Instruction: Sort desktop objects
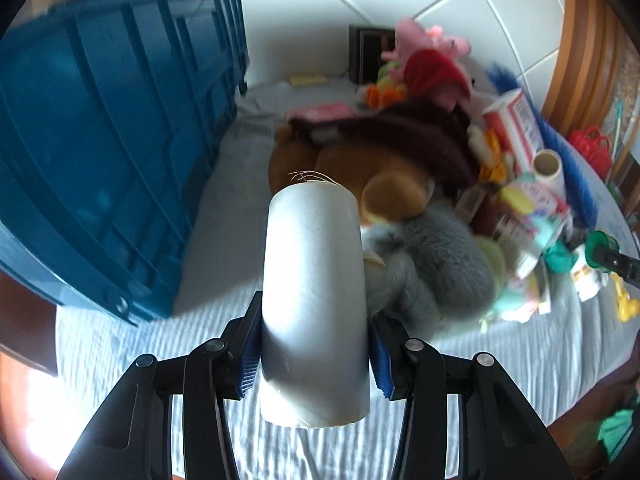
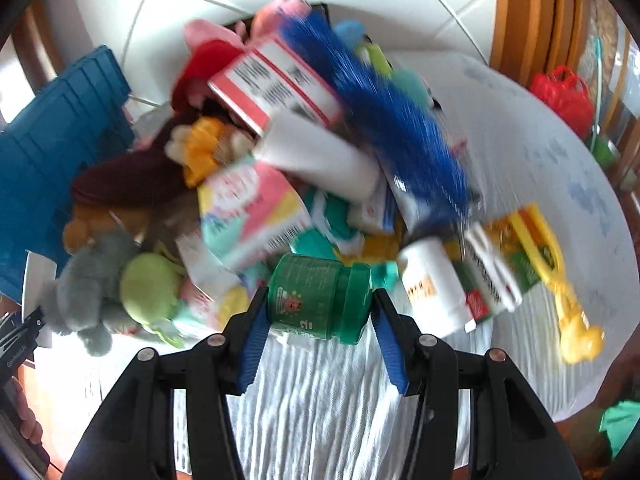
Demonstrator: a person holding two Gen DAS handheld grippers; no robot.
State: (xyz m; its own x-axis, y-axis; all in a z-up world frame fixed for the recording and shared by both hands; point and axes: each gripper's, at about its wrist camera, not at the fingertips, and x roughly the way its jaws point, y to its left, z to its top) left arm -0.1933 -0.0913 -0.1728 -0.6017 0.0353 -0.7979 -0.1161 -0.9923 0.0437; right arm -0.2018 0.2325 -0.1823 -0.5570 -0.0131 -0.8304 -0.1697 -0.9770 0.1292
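My left gripper (image 1: 314, 320) is shut on a pale grey cardboard roll (image 1: 314, 260), which stands up between the blue pads above the white ribbed cloth (image 1: 160, 360). My right gripper (image 2: 320, 304) is shut on a green plastic jar (image 2: 316, 288) lying sideways, its lid toward the right pad. The jar hangs just in front of a mixed pile. In the left wrist view the jar (image 1: 600, 246) also shows at the far right edge. The pile holds a brown plush (image 1: 340, 168), a grey plush (image 1: 432, 264), a red-and-white box (image 2: 272, 84) and a blue feather duster (image 2: 392, 120).
A large blue crate (image 1: 100, 140) stands close on the left of the cloth. A white bottle (image 2: 436, 284), a yellow plastic toy (image 2: 572, 320) and coloured cartons (image 2: 252, 208) lie in the pile. A red bag (image 2: 564, 96) sits at the far right by wooden furniture.
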